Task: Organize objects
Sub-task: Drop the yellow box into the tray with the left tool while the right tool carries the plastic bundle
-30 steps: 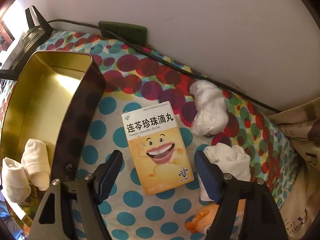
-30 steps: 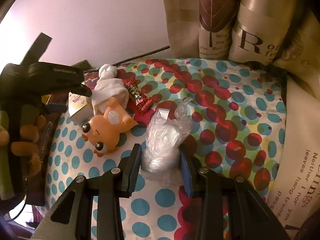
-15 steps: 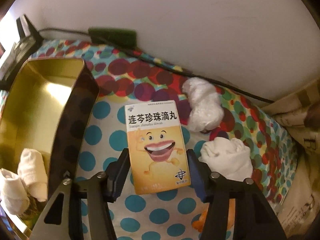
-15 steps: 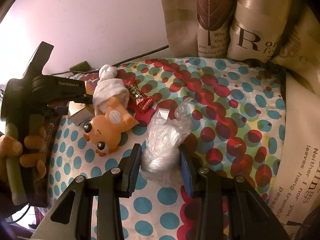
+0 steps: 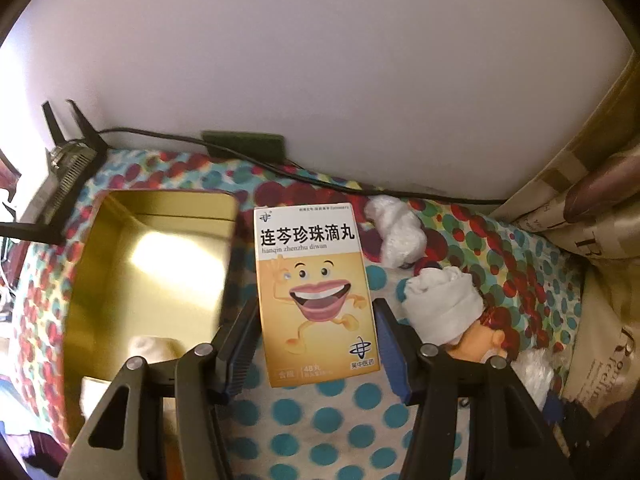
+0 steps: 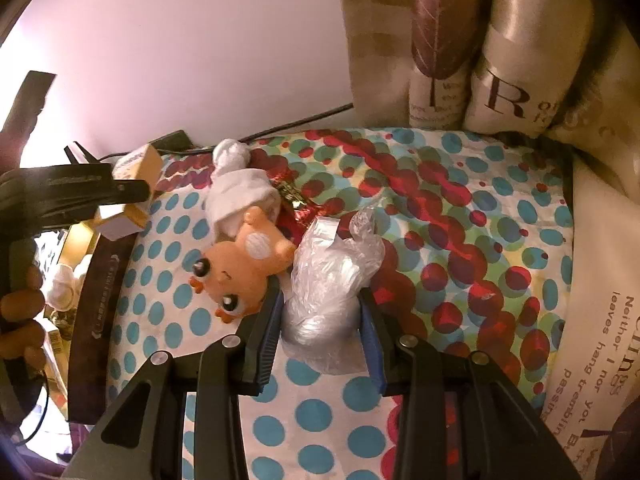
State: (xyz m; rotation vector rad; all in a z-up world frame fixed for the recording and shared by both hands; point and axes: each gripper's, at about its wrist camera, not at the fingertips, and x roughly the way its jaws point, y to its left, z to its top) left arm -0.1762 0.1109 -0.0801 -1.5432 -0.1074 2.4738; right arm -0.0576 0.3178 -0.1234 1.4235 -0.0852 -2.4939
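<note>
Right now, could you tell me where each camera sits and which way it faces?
Left wrist: on the left gripper, facing the wall; its fingers clamp the box beside the tin.
Right wrist: on the right gripper, facing the curtain; fingers around the bag.
Shared: box, toy, tin.

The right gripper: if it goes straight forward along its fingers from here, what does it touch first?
The right gripper already has the clear plastic bag between its fingers, so the bag comes first. Just beyond it lies a red candy wrapper. The orange toy sits slightly left of that line; depth is uncertain.
</note>
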